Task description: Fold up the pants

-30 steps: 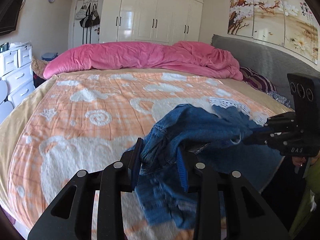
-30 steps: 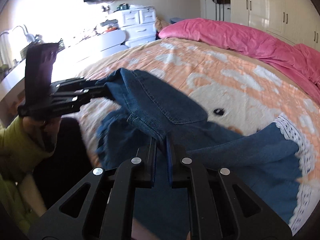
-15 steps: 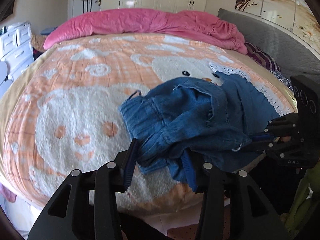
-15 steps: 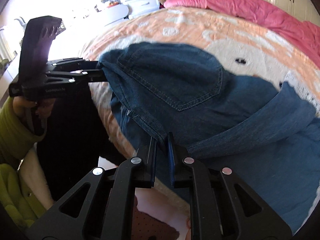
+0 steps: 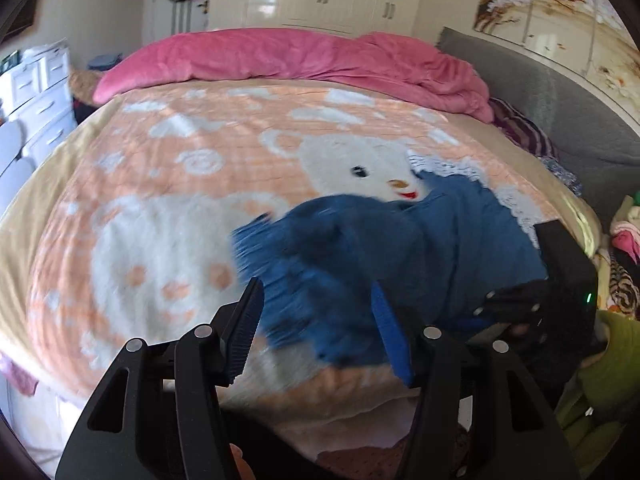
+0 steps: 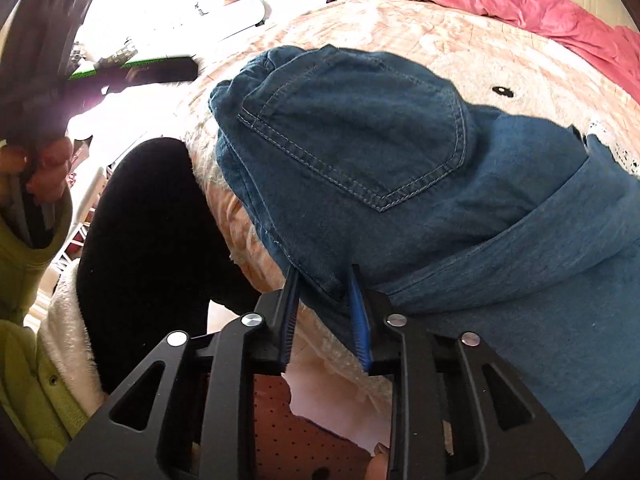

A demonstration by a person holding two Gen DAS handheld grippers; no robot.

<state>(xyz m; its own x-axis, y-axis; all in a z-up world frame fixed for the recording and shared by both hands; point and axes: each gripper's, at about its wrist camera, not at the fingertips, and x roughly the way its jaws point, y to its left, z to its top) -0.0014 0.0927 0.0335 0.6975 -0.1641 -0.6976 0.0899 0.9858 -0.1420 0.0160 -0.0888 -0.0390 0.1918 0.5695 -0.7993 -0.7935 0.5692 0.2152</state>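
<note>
Blue denim pants with white lace hems lie bunched on the near edge of the bed. In the right wrist view their back pocket faces up. My left gripper is open, its jaws wide apart, with the waist end of the pants just beyond them, blurred. My right gripper has its jaws slightly apart around the pants' edge, no longer pinching it. The right gripper also shows in the left wrist view, and the left gripper in the right wrist view, lifted off the pants.
The bed has an orange and white bear blanket. A pink duvet lies along the far side. A grey headboard is at right, white drawers at left. The person's black-clad leg presses the bed edge.
The pants were lowered from the air onto the bed. My left gripper opened wide and drew back from the waist. My right gripper's jaws parted from their tight pinch.
</note>
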